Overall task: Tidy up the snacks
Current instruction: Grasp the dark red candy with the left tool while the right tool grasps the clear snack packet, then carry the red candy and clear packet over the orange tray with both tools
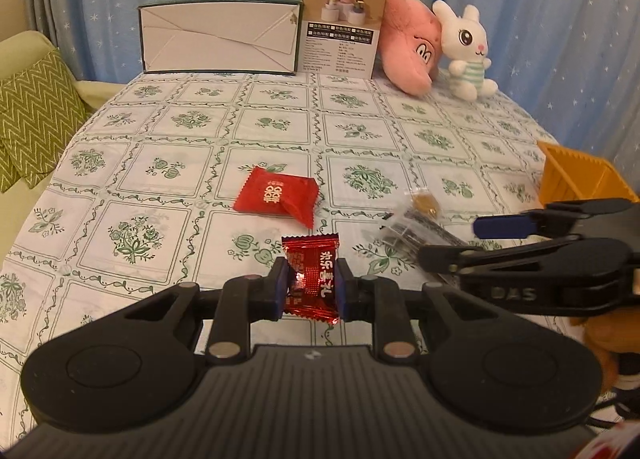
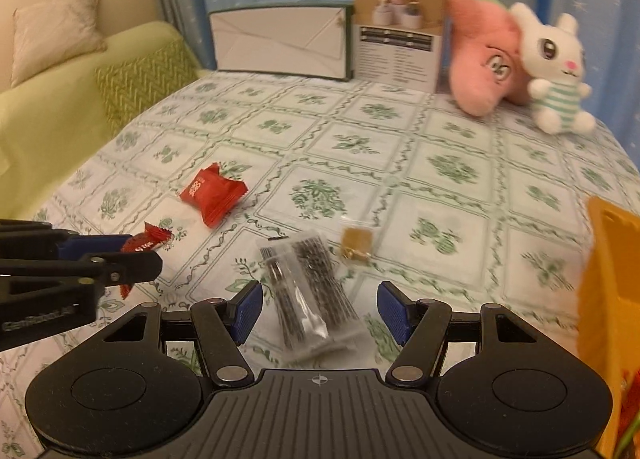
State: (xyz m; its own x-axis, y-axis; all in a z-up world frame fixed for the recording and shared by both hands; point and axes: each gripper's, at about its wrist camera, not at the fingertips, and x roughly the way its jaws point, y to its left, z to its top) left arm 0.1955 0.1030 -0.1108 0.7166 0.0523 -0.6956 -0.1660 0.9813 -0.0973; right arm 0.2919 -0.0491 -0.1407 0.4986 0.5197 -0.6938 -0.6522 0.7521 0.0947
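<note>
Both tongs are over the round table with the white and green flower cloth (image 1: 192, 163). The left gripper (image 1: 311, 287) has its blue pads pinching a shiny dark red candy wrapper with white writing (image 1: 313, 279), and the candy is held a little above the cloth. The right gripper (image 2: 320, 311) has its pads spread apart, one on each side of a clear plastic packet with dark sticks inside (image 2: 310, 299). The pads do not touch the packet, which lies flat on the cloth.

A puffy bright red snack packet (image 1: 276, 195) lies on the cloth just past the held candy, with bare cloth all around it. A small clear bag with a brown sweet in it (image 2: 355, 245) sits just beyond the stick packet.

The middle and far part of the table is wide open. Along the far edge stand a flat white cardboard box with a green rim (image 1: 220, 37), a tall tan printed box (image 1: 342, 25) touching it, a pink plush toy (image 1: 408, 47) and a white plush bunny in a striped shirt (image 1: 466, 47).

An orange plastic basket (image 2: 608, 267) sits at the right edge of the table, close to the right tongs. Something red and green shows low inside it, but I cannot tell what it is. A green sofa with a zigzag cushion (image 1: 36, 115) is beyond the left edge.
</note>
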